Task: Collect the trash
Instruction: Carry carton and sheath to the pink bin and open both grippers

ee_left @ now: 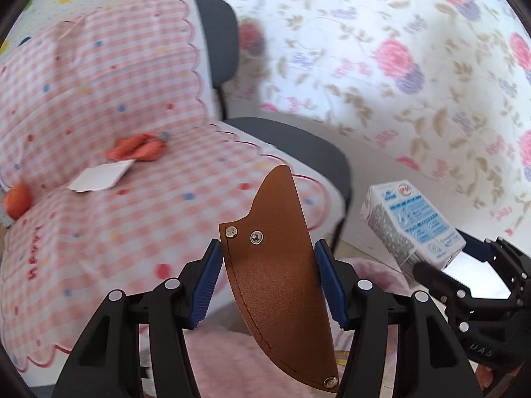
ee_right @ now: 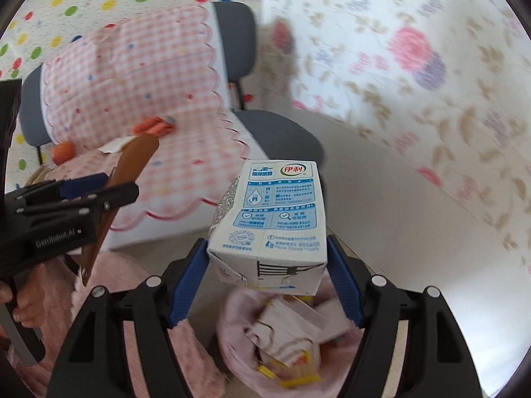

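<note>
Left gripper (ee_left: 268, 282): pads clamped on brown leather sheath (ee_left: 278, 265), upright between them. Right gripper (ee_right: 265, 282): fingers clamped on milk carton (ee_right: 275, 219), above pink bag (ee_right: 285, 341).

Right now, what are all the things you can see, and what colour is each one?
Milk carton: one, white and blue, between the right tool's pads, above the pink bag.
Leather sheath: one, brown, between the left tool's pads.
Pink bag: one, pink, on the floor below the carton, with wrappers inside.
Chair: one, grey, draped with a cloth.
Checked cloth: one, pink and white with dots, over the chair.
Orange rag: one, crumpled, on the cloth.
White card: one, on the cloth beside the rag.
Orange ball: one, at the cloth's left edge.
Flowered sheet: one, white with pink flowers, behind.
Left tool: black with blue pads.
Right tool: black with blue pads.
</note>
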### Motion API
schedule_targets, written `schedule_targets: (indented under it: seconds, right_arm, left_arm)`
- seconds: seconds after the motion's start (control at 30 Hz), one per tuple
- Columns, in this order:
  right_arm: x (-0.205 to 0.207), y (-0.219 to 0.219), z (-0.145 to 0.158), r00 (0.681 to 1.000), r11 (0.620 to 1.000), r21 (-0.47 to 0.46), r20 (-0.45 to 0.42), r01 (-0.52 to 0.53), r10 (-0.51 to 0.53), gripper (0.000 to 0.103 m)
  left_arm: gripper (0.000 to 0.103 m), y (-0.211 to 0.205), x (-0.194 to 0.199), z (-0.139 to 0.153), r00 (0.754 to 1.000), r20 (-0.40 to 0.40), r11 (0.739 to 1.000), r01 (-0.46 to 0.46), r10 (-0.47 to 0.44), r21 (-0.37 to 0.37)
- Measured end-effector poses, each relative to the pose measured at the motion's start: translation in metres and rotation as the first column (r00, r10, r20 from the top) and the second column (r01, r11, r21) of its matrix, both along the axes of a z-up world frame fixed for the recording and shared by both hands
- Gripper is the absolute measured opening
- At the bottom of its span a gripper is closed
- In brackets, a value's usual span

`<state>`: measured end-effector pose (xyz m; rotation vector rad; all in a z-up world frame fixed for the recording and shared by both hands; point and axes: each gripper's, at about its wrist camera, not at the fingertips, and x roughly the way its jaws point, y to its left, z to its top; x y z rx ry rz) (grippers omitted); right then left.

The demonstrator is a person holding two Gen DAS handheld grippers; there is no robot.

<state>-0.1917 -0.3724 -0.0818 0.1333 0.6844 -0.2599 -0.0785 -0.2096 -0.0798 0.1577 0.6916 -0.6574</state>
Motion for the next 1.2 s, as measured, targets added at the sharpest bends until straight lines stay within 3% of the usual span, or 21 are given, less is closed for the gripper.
schedule_targets:
  seconds: [0.13,0.23,0.53,0.7,0.87,1.0,1.1,1.17,1.2]
  right_arm:
    - [-0.011,-0.021,-0.018,0.997,0.998,0.021,-0.025,0.067,-0.067,0.083]
    - [-0.014,-0.027,-0.023,0.996,0.995,0.045,-0.03,0.086,-0.085,0.083]
    - [-0.015,-0.033,-0.001,0.995,0.994,0.061,0.029,0.092,-0.094,0.083]
    - [-0.024,-0.044,0.005,0.991,0.99,0.064,0.038,0.129,-0.132,0.083]
    - [-0.041,-0.062,0.012,0.975,0.976,0.056,0.063,0.21,-0.214,0.083]
    - [-0.053,-0.08,0.013,0.96,0.961,0.086,0.077,0.261,-0.268,0.083]
    - [-0.058,-0.087,0.011,0.954,0.955,0.097,0.079,0.28,-0.288,0.083]
    - [-0.058,-0.09,0.008,0.953,0.953,0.101,0.073,0.285,-0.293,0.083]
    - [-0.058,-0.091,0.007,0.954,0.953,0.103,0.067,0.285,-0.292,0.083]
  left_arm:
    - [0.058,-0.016,-0.007,-0.006,1.0,-0.021,1.0,0.019,-0.018,0.018]
    - [0.058,-0.019,-0.009,-0.006,1.0,-0.021,1.0,0.018,-0.018,0.023]
    - [0.058,-0.008,-0.013,-0.008,0.999,-0.021,1.0,0.024,-0.024,0.015]
    - [0.058,-0.029,-0.03,-0.016,0.991,-0.039,0.992,0.129,-0.128,0.01]
    - [0.058,-0.07,-0.045,-0.027,0.96,-0.058,0.961,0.275,-0.274,0.011]
    - [0.058,-0.099,-0.044,-0.039,0.939,-0.11,0.945,0.328,-0.326,0.002]
    - [0.061,-0.117,-0.041,-0.046,0.936,-0.118,0.942,0.335,-0.331,0.013]
    - [0.079,-0.125,-0.04,-0.049,0.939,-0.102,0.943,0.333,-0.329,0.022]
    - [0.082,-0.128,-0.038,-0.05,0.943,-0.088,0.946,0.323,-0.32,0.026]
